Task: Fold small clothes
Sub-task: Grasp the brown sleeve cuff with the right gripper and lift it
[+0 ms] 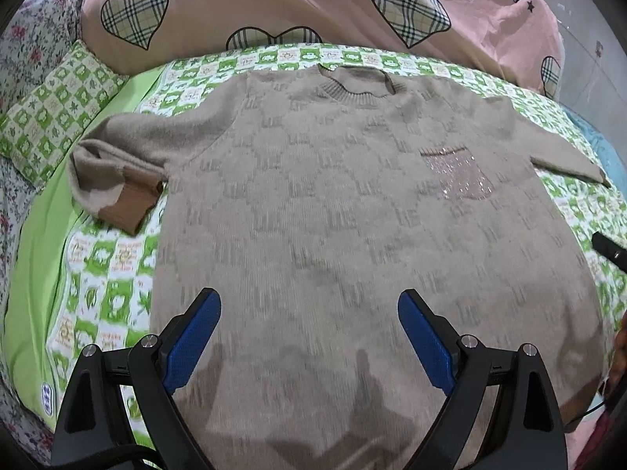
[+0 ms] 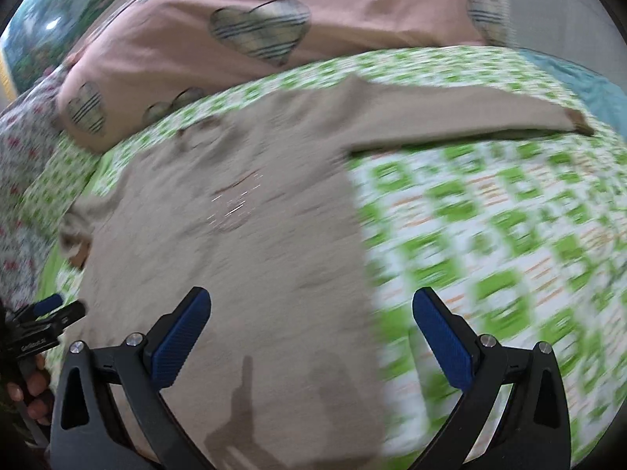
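right gripper [image 2: 311,313] fingers apart | above sweater [image 2: 235,243] edge | green-checked sheet [image 2: 490,235]

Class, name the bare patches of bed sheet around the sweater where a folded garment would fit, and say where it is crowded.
Free: green checked sheet right of the sweater, below its outstretched sleeve. A narrower strip lies left, below the bunched sleeve. Crowded: the pink heart quilt presses close behind the collar.

Off my right jaws' left edge, the small black camera housing [image 2: 33,342] on my other tool carries white lettering, too blurred for me to spell out surely. The taupe knitted pullover [image 1: 333,203] below my left jaws has a repeating woven letter-like motif I cannot read. A round blue-and-white crest badge [image 1: 48,395] on the bright green sheet [image 1: 31,266] is illegible too.
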A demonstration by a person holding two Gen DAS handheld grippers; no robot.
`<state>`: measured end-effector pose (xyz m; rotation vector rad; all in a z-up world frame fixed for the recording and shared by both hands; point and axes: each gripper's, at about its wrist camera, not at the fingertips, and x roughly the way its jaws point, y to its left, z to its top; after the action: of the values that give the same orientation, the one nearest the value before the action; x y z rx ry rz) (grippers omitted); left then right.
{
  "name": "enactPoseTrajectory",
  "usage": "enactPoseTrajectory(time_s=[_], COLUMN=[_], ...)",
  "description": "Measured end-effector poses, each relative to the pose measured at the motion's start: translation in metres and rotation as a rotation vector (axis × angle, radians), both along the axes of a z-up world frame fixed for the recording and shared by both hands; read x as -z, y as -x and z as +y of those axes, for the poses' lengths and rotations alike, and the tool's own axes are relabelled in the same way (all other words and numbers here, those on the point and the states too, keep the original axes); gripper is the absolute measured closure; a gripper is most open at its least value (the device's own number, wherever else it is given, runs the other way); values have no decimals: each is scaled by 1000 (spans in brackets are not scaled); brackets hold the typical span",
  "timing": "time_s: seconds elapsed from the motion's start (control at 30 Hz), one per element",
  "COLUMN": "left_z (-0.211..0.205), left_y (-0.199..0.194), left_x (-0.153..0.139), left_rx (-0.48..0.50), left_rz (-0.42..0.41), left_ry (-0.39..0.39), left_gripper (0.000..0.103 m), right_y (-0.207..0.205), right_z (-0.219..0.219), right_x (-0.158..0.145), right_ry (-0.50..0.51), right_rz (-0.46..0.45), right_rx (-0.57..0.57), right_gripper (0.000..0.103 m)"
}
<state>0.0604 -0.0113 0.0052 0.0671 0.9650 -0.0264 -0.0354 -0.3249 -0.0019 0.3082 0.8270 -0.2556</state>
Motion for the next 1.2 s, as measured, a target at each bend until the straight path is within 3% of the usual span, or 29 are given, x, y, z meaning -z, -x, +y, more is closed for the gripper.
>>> enactPoseTrajectory(time_s=[0.1,0.27,0.4,0.6,0.7,0.77,0.83,0.87,1.03,1.2], left_z=[-1,-11,-22,-33,-34,-33,-31,-30,-22,-14], left_y=[-12,-28,-36,-50,-55,-57,-57,-57,-56,-50], left_x=[-1,0,2,9,15,19,22,22,26,21], left_rx=[0,9,26,36,30,27,26,25,7,-5], left_rz=[1,0,4,19,36,57,61,58,78,66], left_ry=[21,25,20,9,5,9,8,6,40,82], left_gripper=[10,9,9,9,9,9,9,9,9,9], right_y=[0,2,5,-10,-20,-21,-18,-22,-39,-81], right_z=[-43,-133,-220,-316,-352,-365,-374,-375,-343,-251], right_x=[-4,-10,-17,-14,-6,-6,-8,-10,-34,-61], right_ry=[12,-62,-90,-184,-285,-302,-326,-332,-242,-198], right_rz=[7,-47,-89,-133,-170,-201,-223,-224,-239,-232], right_rx=[81,256,444,617,660,683,705,702,591,335], right_gripper=[0,2,25,38,45,53,73,91,94,94])
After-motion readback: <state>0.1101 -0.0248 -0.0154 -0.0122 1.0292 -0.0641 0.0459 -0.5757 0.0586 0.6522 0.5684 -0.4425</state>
